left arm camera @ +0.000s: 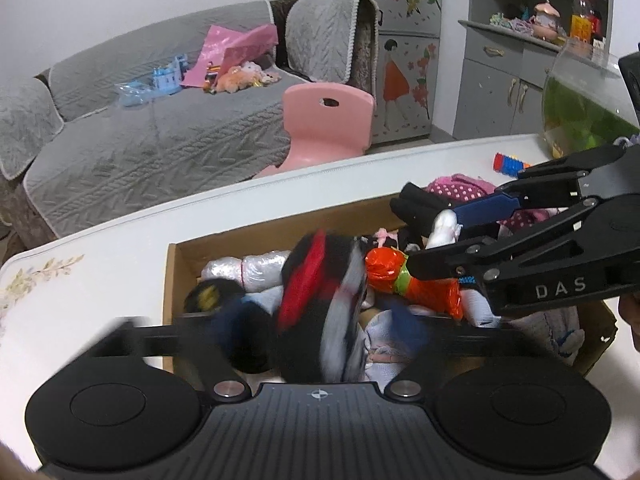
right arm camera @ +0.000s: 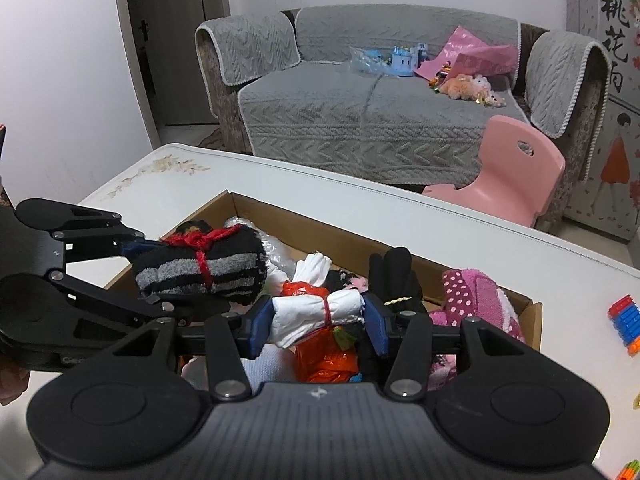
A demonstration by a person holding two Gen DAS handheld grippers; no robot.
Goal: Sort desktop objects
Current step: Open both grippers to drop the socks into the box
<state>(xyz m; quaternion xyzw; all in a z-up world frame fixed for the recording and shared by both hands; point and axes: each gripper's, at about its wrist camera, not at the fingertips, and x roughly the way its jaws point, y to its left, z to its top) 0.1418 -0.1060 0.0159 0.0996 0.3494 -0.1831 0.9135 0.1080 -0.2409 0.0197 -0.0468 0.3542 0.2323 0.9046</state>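
A cardboard box (right arm camera: 472,270) on the white table holds several cloth bundles. My left gripper (left arm camera: 320,320) is shut on a black-and-grey striped roll tied with red string (left arm camera: 320,304), held over the box; it also shows in the right wrist view (right arm camera: 204,270). My right gripper (right arm camera: 316,316) is shut on a white roll tied with red string (right arm camera: 320,312), just above an orange bundle (right arm camera: 324,354). In the left wrist view the right gripper (left arm camera: 444,236) comes in from the right, with the white roll (left arm camera: 442,230) between its blue pads.
The box also holds a pink dotted cloth (right arm camera: 476,296), a black glove (right arm camera: 394,276) and a silver-wrapped bundle (left arm camera: 256,270). Coloured building blocks (right arm camera: 626,322) lie on the table to the right. A glass fish bowl (left arm camera: 580,104) stands at the far right. A pink chair (right arm camera: 516,168) stands beyond the table.
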